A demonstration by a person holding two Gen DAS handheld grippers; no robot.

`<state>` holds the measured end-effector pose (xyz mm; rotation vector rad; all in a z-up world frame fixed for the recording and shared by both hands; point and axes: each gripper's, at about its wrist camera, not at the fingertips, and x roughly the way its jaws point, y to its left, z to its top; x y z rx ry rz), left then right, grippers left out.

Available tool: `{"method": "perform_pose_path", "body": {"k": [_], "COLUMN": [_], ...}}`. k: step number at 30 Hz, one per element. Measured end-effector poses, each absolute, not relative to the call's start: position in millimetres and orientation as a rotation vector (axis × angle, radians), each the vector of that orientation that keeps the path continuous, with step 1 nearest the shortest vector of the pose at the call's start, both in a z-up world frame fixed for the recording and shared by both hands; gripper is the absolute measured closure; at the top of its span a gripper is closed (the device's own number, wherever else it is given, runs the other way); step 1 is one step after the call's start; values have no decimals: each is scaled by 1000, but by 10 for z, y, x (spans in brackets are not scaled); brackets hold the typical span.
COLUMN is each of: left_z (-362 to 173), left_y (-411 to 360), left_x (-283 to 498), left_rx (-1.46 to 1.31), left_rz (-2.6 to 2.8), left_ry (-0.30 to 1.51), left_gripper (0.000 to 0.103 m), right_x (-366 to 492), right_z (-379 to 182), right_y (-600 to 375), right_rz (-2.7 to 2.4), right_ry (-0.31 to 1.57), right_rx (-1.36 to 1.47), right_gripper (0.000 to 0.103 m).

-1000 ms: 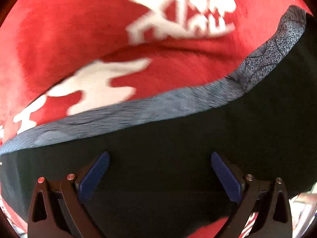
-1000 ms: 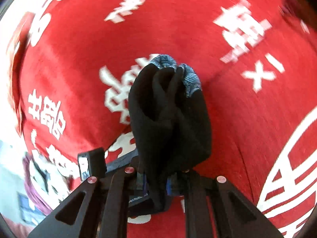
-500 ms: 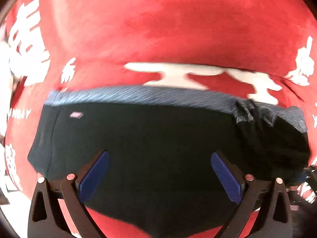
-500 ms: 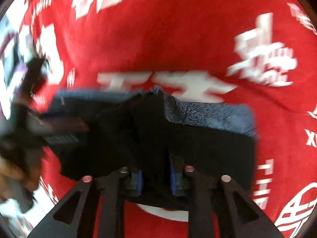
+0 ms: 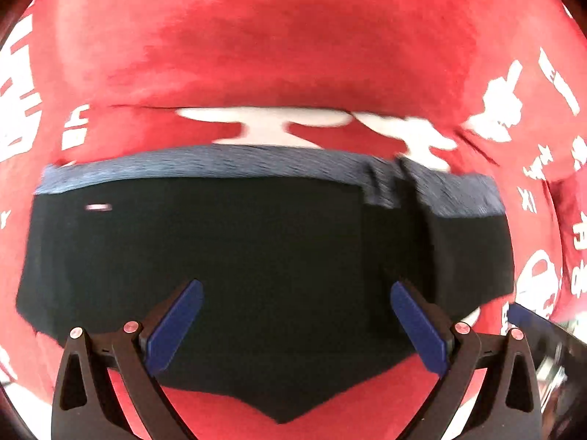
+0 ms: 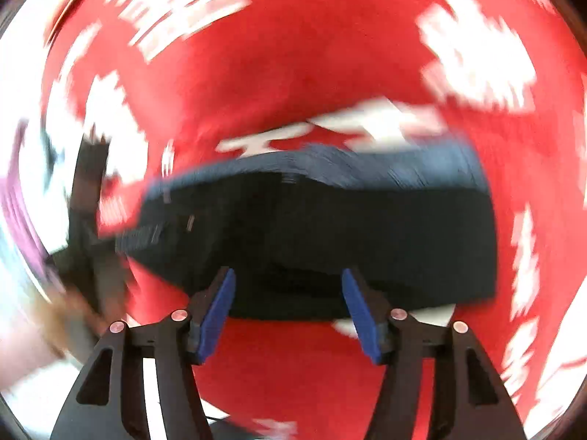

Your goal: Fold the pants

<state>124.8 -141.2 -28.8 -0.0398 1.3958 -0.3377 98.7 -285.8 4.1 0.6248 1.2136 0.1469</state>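
While the pants [image 5: 264, 256] are lying on the red cloth [image 5: 293, 55], both claws are hovering. Left claw [image 5: 293, 324] and right claw [image 6: 290, 310] are gaping, gripping nothing.

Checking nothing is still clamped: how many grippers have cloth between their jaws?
0. The left gripper and the right gripper both hang open above the black pants on the red cloth.

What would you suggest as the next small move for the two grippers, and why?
Probably bring the left gripper down to pinch an outer edge of the black pants. Both it and the right gripper are open and empty, and the pants lie spread on the red cloth.
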Motion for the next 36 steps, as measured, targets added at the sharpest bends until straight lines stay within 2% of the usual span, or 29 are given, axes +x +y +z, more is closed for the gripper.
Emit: {"method": "perform_pose_path", "body": {"k": [2, 5, 15, 16, 18, 19, 20, 21, 22, 23, 24, 28, 31, 32, 34, 35, 36], "left_z": [-322, -348, -664, -671, -676, -686, -696, -686, -668, -634, -599, -404, -503, -581, -613, -554, -494], "left_y": [-1562, -1718, -2031, -2047, -2092, -2116, -2144, -2172, -2187, -2210, -2207, -2064, -1976, -1963, -1962, -1979, -1980], "left_x": [1196, 1150, 1351, 1364, 1371, 1365, 1349, 1328, 1307, 1278, 1262, 1108, 968, 948, 962, 985, 997], "left_rx": [-27, -51, -223, -234, -238, -233, -225, -200, -171, -130, -127, -141, -85, -82, -94, -77, -51], "left_rz": [-375, -420, -541, -542, -541, -540, -540, -536, -535, -543, -550, -562, -503, -475, -443, -433, -416], "left_ry": [1402, 1410, 1561, 1562, 1572, 1581, 1589, 1583, 1570, 1555, 1545, 1503, 1506, 1515, 1504, 1493, 1472], "left_gripper": [0, 0, 0, 2, 14, 25, 35, 38, 53, 56, 58, 58, 57, 49, 46, 33, 26], "right_x": [822, 636, 664, 637, 644, 646, 653, 649, 663, 674, 681, 705, 683, 682, 747, 784, 822], "right_z": [-266, -604, -1177, -1190, -1236, -1253, -1284, -1312, -1341, -1349, -1334, -1054, -1027, -1107, -1246, -1261, -1236], "right_y": [-3244, -3492, -3464, -3489, -3501, -3507, -3514, -3522, -3515, -3514, -3521, -3488, -3401, -3351, -3284, -3287, -3296], "right_rz": [74, 77, 65, 59, 51, 47, 41, 30, 12, 10, 10, 93, 109, 92, 77, 111, 146], "right_ry": [1226, 1195, 1140, 1135, 1124, 1121, 1120, 1124, 1148, 1153, 1148, 1144, 1205, 1250, 1307, 1306, 1320], "right_rx": [942, 1219, 1516, 1531, 1559, 1573, 1590, 1598, 1584, 1578, 1575, 1458, 1398, 1374, 1316, 1313, 1303], "right_gripper": [38, 38, 38, 38, 38, 38, 43, 50, 76, 87, 88, 89, 89, 89, 89, 85, 77]}}
